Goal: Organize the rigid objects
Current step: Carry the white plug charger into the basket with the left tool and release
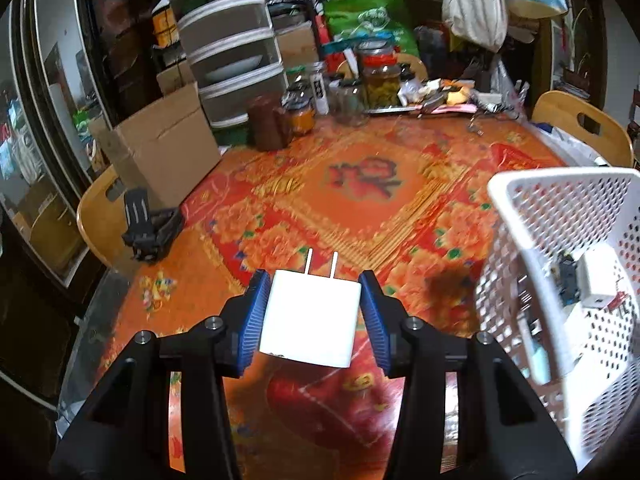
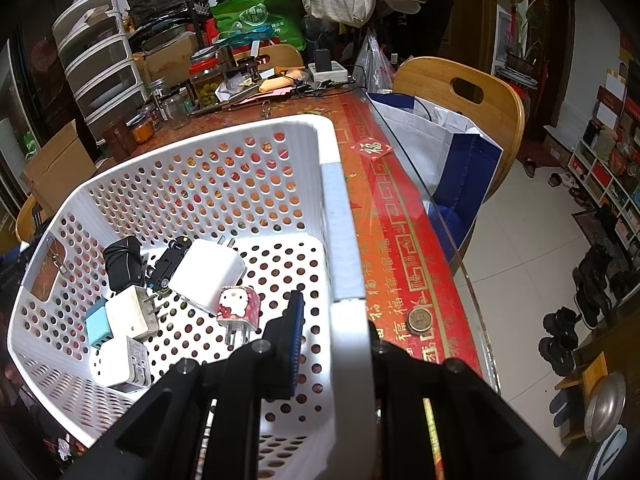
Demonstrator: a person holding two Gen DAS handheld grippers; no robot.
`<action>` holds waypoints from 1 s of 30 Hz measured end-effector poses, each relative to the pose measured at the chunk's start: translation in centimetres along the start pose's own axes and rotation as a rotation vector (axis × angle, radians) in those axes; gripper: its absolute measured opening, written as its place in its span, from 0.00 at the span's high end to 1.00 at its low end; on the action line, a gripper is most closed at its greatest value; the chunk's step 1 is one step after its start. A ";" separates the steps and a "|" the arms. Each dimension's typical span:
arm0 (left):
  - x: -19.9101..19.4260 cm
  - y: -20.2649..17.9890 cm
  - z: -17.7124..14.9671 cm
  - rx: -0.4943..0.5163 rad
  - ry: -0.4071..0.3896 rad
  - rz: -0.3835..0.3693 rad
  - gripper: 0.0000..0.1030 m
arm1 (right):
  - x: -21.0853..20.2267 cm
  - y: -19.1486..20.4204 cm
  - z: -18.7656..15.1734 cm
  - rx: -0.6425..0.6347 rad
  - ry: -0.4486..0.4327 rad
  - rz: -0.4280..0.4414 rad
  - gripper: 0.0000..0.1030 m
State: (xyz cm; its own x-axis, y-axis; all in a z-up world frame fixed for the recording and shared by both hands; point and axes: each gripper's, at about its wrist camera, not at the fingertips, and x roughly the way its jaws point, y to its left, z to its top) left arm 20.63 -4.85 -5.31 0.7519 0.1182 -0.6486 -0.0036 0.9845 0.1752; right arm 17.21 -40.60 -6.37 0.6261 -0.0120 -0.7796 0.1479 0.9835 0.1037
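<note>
My left gripper is shut on a white charger plug with its two prongs pointing forward, held above the red patterned tablecloth. The white perforated basket is to its right. My right gripper is shut on the basket's right wall, one finger inside and one outside. Inside the basket lie several chargers: a large white one, a Hello Kitty one, a light blue one, another white one and a black adapter.
Jars and clutter line the table's far edge, with a cardboard box and a plastic drawer tower at the left. A black holder sits at the table's left edge. A coin lies by the basket. Wooden chairs stand around.
</note>
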 end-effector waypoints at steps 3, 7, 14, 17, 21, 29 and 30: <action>-1.2 -0.7 1.2 0.010 -0.023 -0.011 0.58 | 0.0 0.0 0.0 -0.001 0.000 0.000 0.85; -2.7 -1.9 2.7 0.025 -0.056 -0.007 0.58 | 0.0 0.0 0.0 -0.001 0.000 0.000 0.85; -5.1 -4.3 4.7 0.062 -0.106 -0.017 0.59 | 0.0 0.1 0.0 -0.001 0.000 0.000 0.85; -6.0 -5.8 5.1 0.080 -0.113 -0.035 0.59 | 0.0 0.1 0.0 0.000 -0.001 0.000 0.85; -6.9 -7.8 5.2 0.114 -0.113 -0.074 0.61 | 0.0 0.2 0.0 0.000 -0.002 0.001 0.85; -6.3 -13.4 5.0 0.214 -0.039 -0.154 0.61 | 0.0 0.2 0.0 0.000 -0.002 0.001 0.84; -6.1 -14.3 4.9 0.231 -0.032 -0.156 0.61 | 0.0 0.2 0.0 -0.001 -0.002 0.001 0.84</action>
State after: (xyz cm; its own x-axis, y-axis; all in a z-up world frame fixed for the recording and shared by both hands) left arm 19.34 -20.26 -0.22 0.7518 -0.0405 -0.6581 0.2617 0.9345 0.2414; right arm 17.19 -40.41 -6.34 0.6275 -0.0112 -0.7785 0.1465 0.9837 0.1039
